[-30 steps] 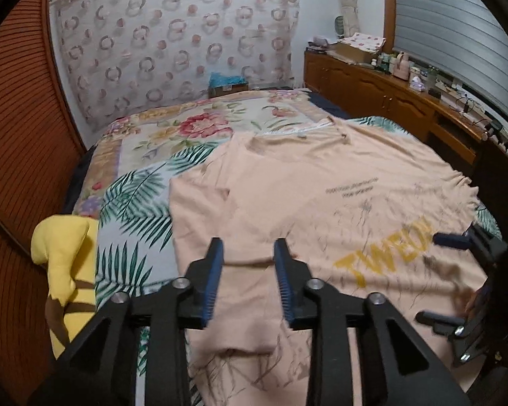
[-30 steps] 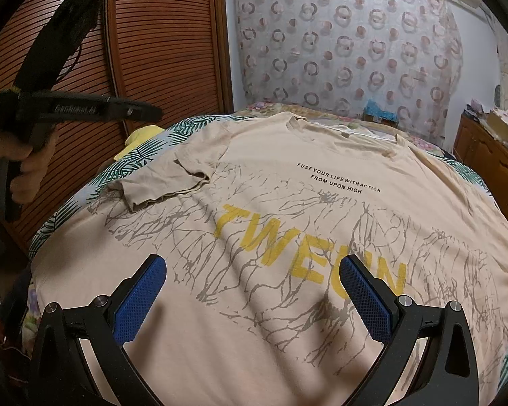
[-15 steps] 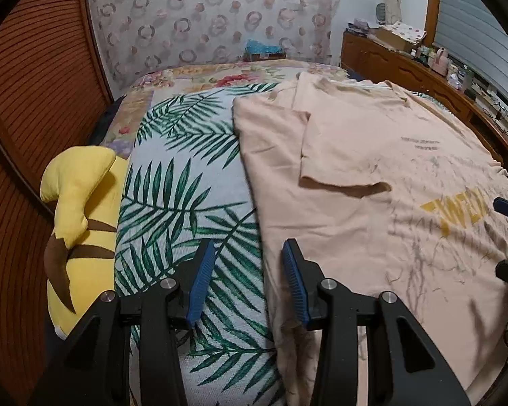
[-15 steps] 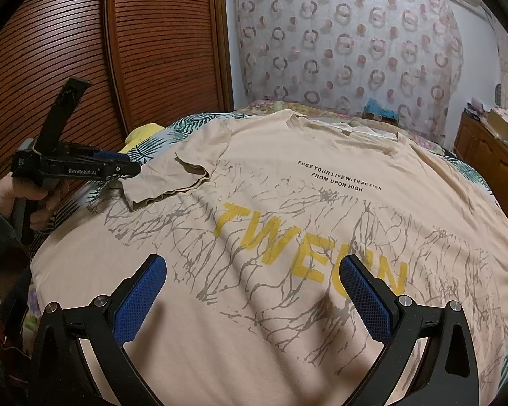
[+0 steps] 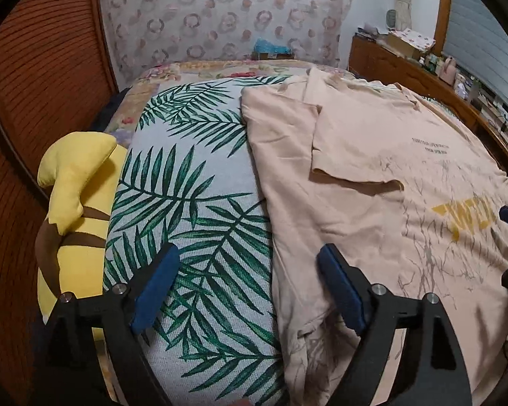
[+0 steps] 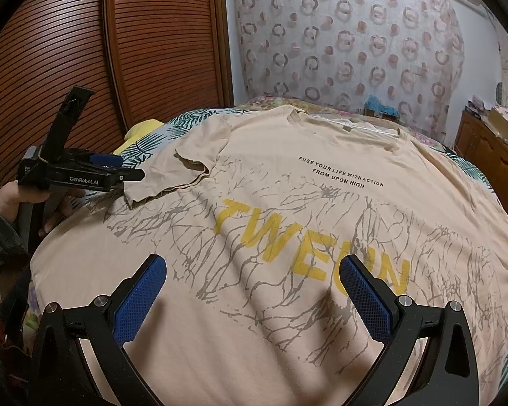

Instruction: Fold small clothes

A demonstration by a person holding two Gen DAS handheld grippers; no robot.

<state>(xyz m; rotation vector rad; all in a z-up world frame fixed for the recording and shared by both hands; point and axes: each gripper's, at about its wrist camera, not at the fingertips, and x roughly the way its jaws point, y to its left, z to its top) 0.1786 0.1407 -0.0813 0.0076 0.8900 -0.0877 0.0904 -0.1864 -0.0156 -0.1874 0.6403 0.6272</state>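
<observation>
A peach T-shirt (image 6: pixel 288 223) with yellow letters and grey branch print lies flat, front up, on the bed. Its left sleeve (image 6: pixel 172 179) is folded in over the chest; it also shows in the left wrist view (image 5: pixel 348 155). My left gripper (image 5: pixel 249 277) is open and empty, low over the shirt's left side edge (image 5: pixel 274 237). It also shows in the right wrist view (image 6: pixel 94 172), beside the folded sleeve. My right gripper (image 6: pixel 254 287) is open and empty, above the shirt's lower part.
The bed has a palm-leaf cover (image 5: pixel 186 203). A yellow plush toy (image 5: pixel 74 186) lies at the bed's left edge by the wooden slatted doors (image 6: pixel 135 50). A wooden dresser (image 5: pixel 423 77) with clutter runs along the right side.
My left gripper has moved left off the sleeve to the shirt's side edge and opened wider. The sleeve stays folded on the chest. My right gripper has not moved.
</observation>
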